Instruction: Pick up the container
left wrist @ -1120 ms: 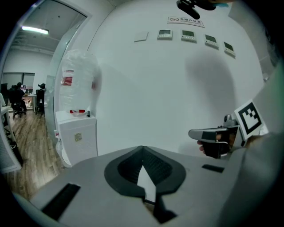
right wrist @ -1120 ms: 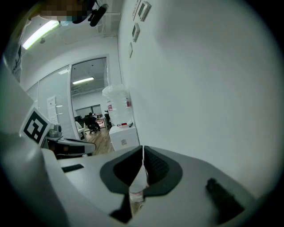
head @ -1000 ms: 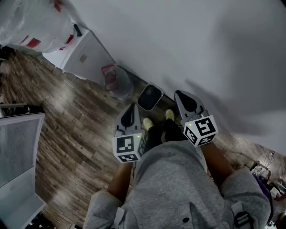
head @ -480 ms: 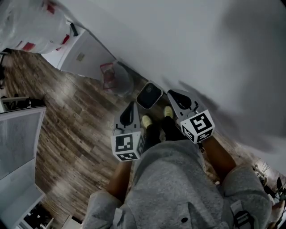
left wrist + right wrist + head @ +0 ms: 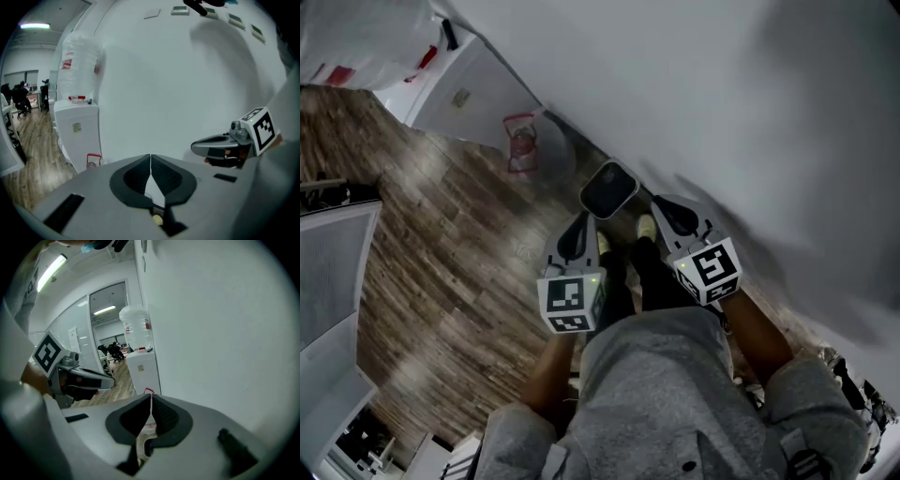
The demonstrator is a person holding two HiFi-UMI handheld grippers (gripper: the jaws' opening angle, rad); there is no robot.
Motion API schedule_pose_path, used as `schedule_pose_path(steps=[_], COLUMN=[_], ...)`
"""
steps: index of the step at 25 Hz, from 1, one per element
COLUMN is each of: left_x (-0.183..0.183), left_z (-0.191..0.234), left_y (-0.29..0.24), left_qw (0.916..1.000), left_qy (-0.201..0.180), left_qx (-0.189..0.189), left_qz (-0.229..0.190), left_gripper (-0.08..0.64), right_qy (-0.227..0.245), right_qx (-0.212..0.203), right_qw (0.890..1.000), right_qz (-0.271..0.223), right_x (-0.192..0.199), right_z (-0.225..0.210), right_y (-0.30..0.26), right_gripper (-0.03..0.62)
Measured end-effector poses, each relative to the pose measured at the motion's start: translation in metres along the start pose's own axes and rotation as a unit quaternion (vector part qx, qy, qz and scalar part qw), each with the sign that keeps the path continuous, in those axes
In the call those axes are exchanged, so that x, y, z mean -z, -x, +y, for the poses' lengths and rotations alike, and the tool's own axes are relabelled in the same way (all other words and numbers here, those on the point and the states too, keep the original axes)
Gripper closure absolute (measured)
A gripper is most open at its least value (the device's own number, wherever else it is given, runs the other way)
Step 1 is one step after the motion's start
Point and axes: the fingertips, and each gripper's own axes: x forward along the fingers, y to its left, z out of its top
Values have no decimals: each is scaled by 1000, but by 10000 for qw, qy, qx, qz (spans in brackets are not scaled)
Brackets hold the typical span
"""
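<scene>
Head looks down, gripper views share wall (image 5: 197, 84)

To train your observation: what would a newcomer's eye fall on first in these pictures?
The left gripper and right gripper, both shut and empty, are held side by side above the person's feet. Just ahead, a dark container sits on the wood floor by the wall; a water dispenser stands farther left.
</scene>
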Motion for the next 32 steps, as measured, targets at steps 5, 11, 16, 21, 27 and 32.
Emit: schedule_pose_path(steps=[5, 11, 16, 21, 27, 32], left_x=[54, 130, 195, 266, 353, 403], left_z=[6, 7, 13, 30, 34, 16], left_y=[-54, -126, -188, -241, -308, -351], left_qw=[9978, 9920, 9851, 9800, 9745, 9694], left_qy=[190, 417, 824, 1111, 1040, 945], left_qx=[387, 716, 884, 752, 822, 1093], left_qz=[507, 951, 1226, 1471, 1811, 1983], left_gripper=[545, 477, 408, 391, 362, 348], right_qy=[-177, -408, -798, -872, -1093, -1340], right_qx=[-28, -184, -238, -378, -340, -191], right_qw=[9996, 9977, 9940, 9918, 9884, 9841], right_qz=[233, 517, 714, 857, 1001, 1150], right_x=[35, 86, 129, 173, 232, 262], right_z=[-11, -16, -23, -17, -22, -28], right_y=[-26, -60, -86, -103, -124, -130], right_gripper=[566, 566, 566, 566, 566, 566])
